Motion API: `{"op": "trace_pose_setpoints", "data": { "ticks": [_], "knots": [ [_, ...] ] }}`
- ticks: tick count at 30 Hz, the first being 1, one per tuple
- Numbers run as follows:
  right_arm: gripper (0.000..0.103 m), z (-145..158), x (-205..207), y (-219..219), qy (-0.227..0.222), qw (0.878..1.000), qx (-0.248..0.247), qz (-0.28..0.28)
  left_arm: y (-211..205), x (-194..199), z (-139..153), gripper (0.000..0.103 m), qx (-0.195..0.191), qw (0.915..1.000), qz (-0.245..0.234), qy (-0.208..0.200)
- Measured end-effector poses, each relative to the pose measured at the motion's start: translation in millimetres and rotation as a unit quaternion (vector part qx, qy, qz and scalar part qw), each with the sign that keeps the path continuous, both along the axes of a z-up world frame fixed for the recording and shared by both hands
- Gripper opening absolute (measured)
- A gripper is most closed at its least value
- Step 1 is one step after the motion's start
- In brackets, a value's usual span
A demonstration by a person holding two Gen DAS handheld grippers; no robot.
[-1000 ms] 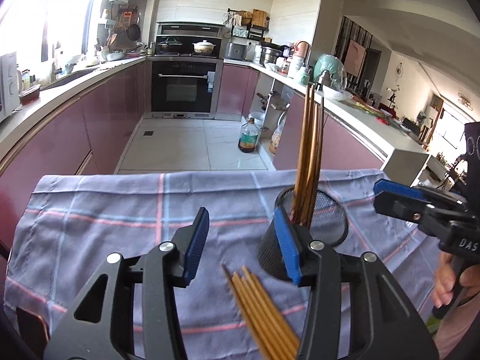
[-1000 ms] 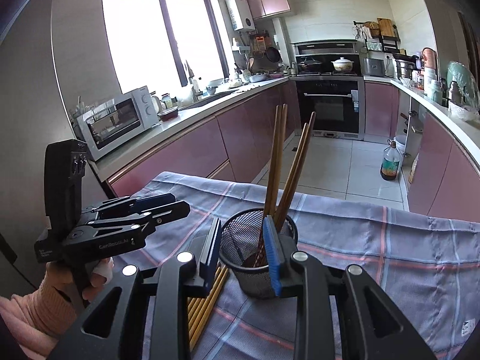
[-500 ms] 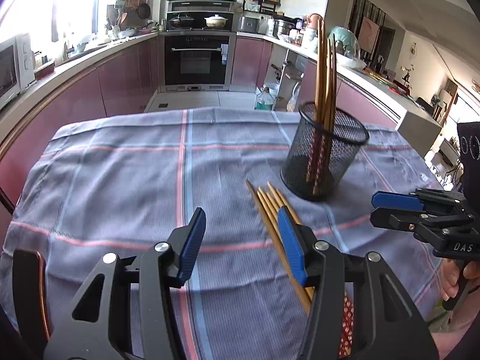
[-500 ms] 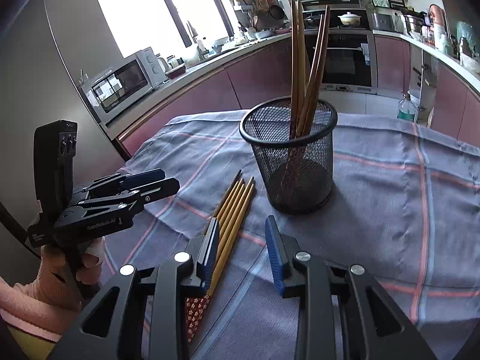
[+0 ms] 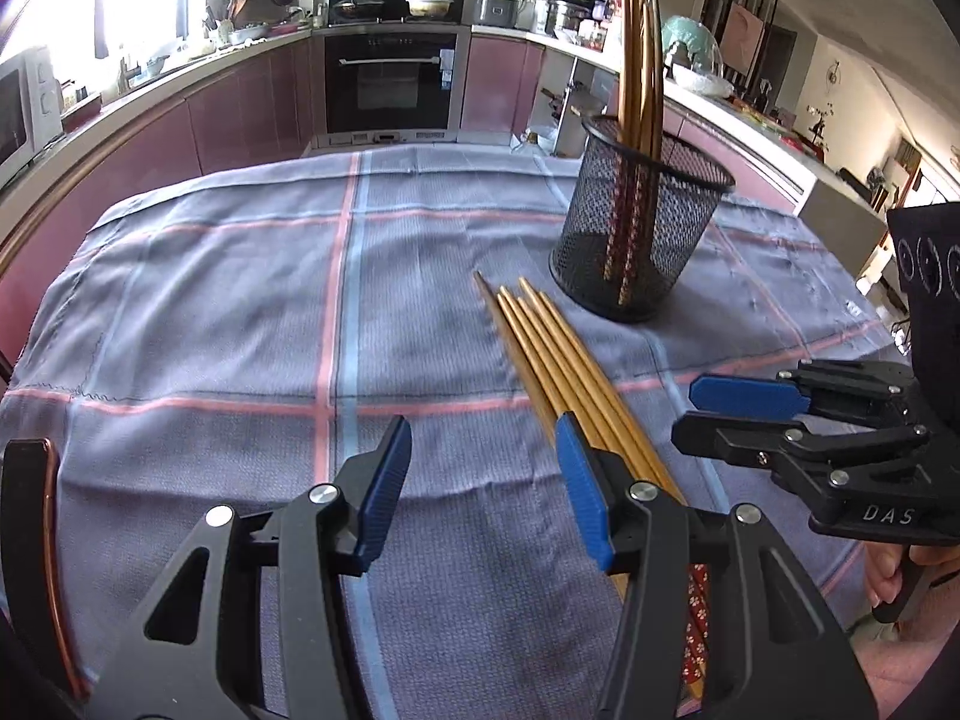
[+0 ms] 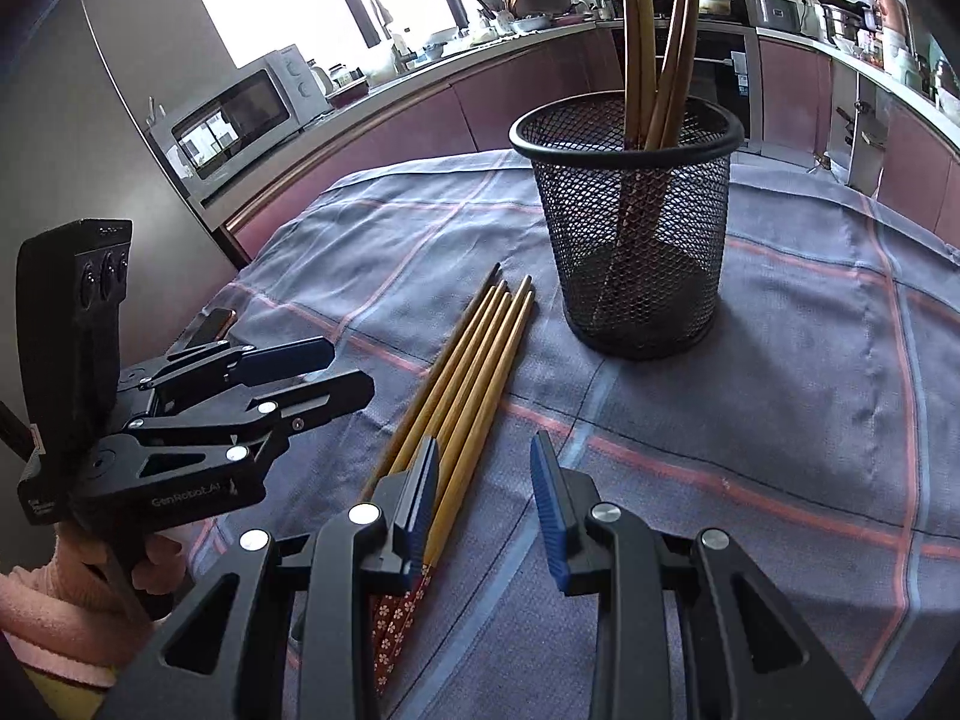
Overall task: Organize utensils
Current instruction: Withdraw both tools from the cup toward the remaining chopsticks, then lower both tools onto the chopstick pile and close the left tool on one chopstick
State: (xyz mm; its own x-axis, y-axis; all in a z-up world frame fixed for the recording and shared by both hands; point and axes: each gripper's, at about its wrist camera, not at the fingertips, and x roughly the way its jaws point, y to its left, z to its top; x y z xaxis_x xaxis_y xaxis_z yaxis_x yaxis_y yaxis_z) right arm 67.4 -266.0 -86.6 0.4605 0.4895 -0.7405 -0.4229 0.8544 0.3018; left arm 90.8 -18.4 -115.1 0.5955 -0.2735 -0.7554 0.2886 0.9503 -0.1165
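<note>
Loose chopsticks (image 5: 558,360), about five, lie side by side in a tight flat bundle on the checked tablecloth (image 5: 240,300), tips pointing at the mesh holder (image 5: 639,228). Their patterned red handle ends sit toward the near edge of the table. The tips stop just short of the holder's base, apparently not touching it. More chopsticks (image 6: 654,48) already stand upright in the holder, leaning on its rim.

Handling guess: light, stiff, thin wooden sticks, with a smooth finish likely to slip and roll. Lying flat on soft cloth, they are hard to get under. Best hold is probably across the shaft near mid-length, or at the thicker patterned end, one or two at a time. Pinching the whole bundle risks scattering it.

Holder looks light, wire mesh; it could tip if bumped by a stick going in.

Left gripper (image 5: 483,480): jaws wide apart, empty, hovering over the cloth with its right finger above the bundle.

Right gripper (image 6: 483,501): jaws apart, empty, its left finger over the bundle's handle end.
</note>
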Motion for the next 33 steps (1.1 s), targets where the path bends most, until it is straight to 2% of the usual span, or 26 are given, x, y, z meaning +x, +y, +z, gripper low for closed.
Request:
{"op": "trace_pose_setpoints", "data": {
  "ticks": [11, 33],
  "knots": [
    [0.029, -9.8, 6.8, 14.0, 0.007, 1.0, -0.025, 0.001, -16.5, 3.6, -14.4, 0.05, 0.01, 0.9995, -0.022, 0.021],
    [0.025, -12.9, 12.8, 12.4, 0.013, 0.999, -0.047, -0.005, -12.1, 8.8, -15.1, 0.049, 0.027, 0.9985, -0.033, 0.035]
  ]
}}
